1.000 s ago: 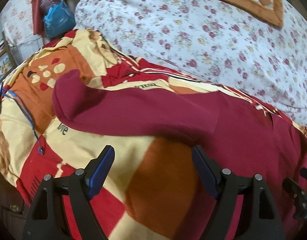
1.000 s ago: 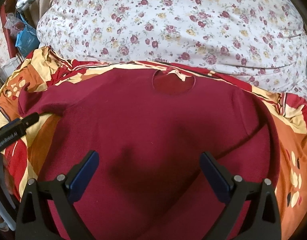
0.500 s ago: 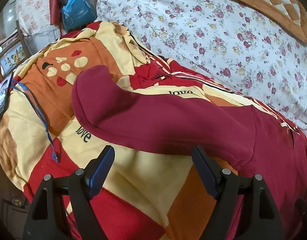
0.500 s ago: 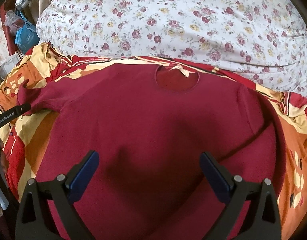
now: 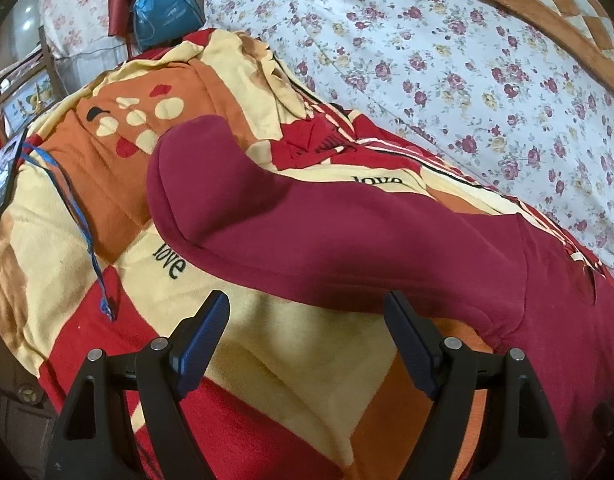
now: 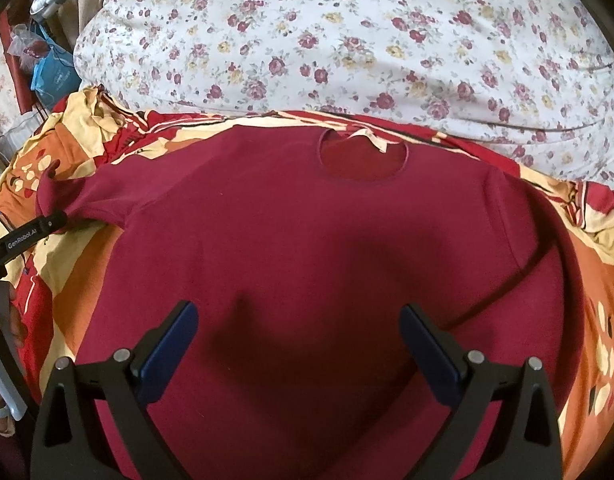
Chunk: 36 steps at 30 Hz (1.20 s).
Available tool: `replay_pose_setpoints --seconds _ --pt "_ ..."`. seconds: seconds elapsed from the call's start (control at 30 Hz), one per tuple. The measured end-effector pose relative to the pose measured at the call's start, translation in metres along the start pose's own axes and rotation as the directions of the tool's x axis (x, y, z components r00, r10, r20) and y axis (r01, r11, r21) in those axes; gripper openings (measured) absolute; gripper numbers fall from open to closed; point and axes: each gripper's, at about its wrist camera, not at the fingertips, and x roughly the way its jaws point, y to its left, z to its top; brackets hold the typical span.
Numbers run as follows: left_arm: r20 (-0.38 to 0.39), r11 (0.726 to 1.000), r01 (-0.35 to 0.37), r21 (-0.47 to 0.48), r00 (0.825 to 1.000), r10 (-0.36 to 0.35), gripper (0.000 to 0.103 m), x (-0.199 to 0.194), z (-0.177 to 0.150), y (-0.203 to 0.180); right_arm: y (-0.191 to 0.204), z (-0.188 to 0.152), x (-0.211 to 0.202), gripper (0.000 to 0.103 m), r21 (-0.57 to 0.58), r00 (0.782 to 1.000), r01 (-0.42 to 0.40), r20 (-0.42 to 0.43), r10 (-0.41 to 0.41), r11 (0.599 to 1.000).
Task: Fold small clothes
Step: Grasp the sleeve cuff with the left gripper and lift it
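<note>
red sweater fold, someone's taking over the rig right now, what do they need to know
Left gripper: open, empty, just short of the left sleeve, which lies spread out over the patterned blanket.
Right gripper: open, empty, over the sweater's body.
Red sweater: flat, neck hole toward the floral quilt.
Done: sweater laid out; the right sleeve looks folded in already.
Left: fold in the left sleeve, then the body.

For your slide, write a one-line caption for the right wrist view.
Open right tool hovers over a maroon sweater spread flat on a patterned blanket.
</note>
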Motion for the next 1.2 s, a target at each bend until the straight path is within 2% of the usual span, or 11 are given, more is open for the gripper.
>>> replay_pose_setpoints --seconds 0.33,0.53,0.67,0.77,0.83,0.87,0.97,1.07,1.2 --pt "-0.008 0.998 -0.026 -0.053 1.000 0.026 0.072 0.006 0.004 0.020 0.004 -0.003 0.006 0.103 -0.001 1.000 -0.022 -0.020 0.022 1.000" --pt "-0.010 0.996 -0.017 -0.085 1.000 0.017 0.072 0.005 0.009 0.034 0.007 -0.002 0.006 0.103 -0.014 0.999 -0.026 -0.021 0.026 1.000" --pt "-0.036 0.972 -0.022 -0.235 0.999 0.013 0.072 0.014 0.025 0.075 0.008 -0.002 0.008 0.103 -0.015 0.999 -0.040 -0.028 0.039 0.999" --pt "-0.028 0.955 -0.050 -0.292 0.999 0.043 0.072 0.024 0.037 0.100 0.008 -0.001 0.009 0.103 -0.014 0.998 -0.049 -0.027 0.049 0.999" --pt "-0.036 0.931 -0.056 -0.362 0.998 0.046 0.072 0.035 0.044 0.122 0.009 -0.001 0.009 0.103 -0.015 0.998 -0.053 -0.021 0.053 0.998" --pt "-0.045 0.909 -0.061 -0.412 0.998 0.047 0.072 0.042 0.047 0.135 0.010 -0.001 0.009 0.103 -0.014 0.998 -0.055 -0.019 0.054 0.998" --pt "-0.063 0.867 -0.079 -0.492 0.997 0.054 0.071 0.063 0.052 0.157 0.010 0.001 0.013 0.103 -0.009 0.998 -0.060 -0.021 0.060 0.998" --pt "-0.076 0.862 -0.068 -0.502 0.997 0.035 0.070 0.082 0.056 0.161 0.010 0.001 0.017 0.103 -0.004 0.997 -0.063 -0.033 0.063 0.998" --pt "-0.064 0.884 -0.053 -0.464 0.998 0.027 0.070 0.096 0.059 0.148 0.010 0.002 0.022 0.103 -0.005 0.997 -0.063 -0.045 0.062 0.998"
